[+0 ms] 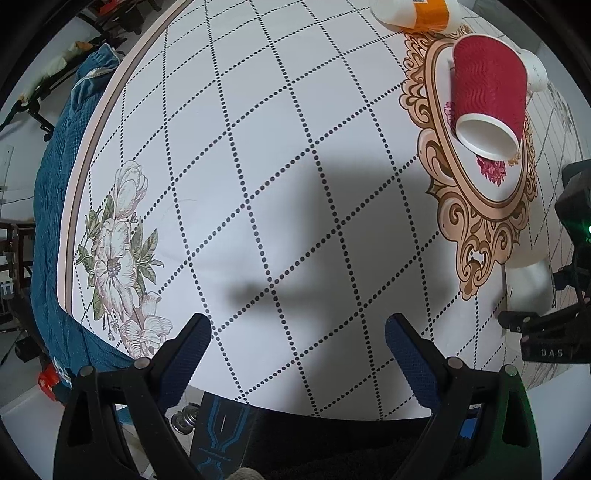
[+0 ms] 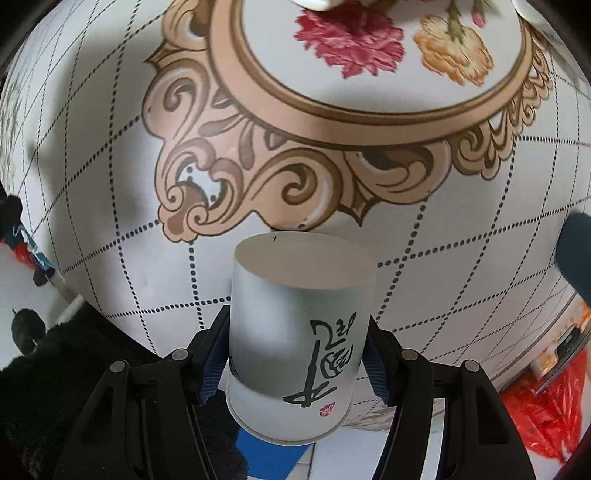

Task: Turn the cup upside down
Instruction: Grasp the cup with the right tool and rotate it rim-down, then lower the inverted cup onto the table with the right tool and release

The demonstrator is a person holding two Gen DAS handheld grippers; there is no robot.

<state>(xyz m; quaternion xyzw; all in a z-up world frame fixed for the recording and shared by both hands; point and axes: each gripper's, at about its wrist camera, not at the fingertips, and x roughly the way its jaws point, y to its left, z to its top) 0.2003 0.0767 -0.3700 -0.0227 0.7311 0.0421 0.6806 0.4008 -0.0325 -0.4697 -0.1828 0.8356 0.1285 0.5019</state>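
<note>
My right gripper (image 2: 295, 343) is shut on a white paper cup (image 2: 295, 332) with black calligraphy. The cup is held above the table near its front edge, one end pointing away from me and the wider rolled rim toward the camera. In the left wrist view the same cup (image 1: 530, 286) and the right gripper (image 1: 535, 325) show at the right edge. My left gripper (image 1: 297, 332) is open and empty, above the white tablecloth (image 1: 258, 166). A red ribbed cup (image 1: 487, 99) lies on its side on the ornate oval print, mouth toward me.
A white and orange cup (image 1: 417, 13) lies at the far edge, and another white cup (image 1: 535, 74) sits behind the red one. The table edge (image 1: 92, 147) curves on the left beside blue fabric (image 1: 55, 206). A red bag (image 2: 546, 406) lies on the floor at right.
</note>
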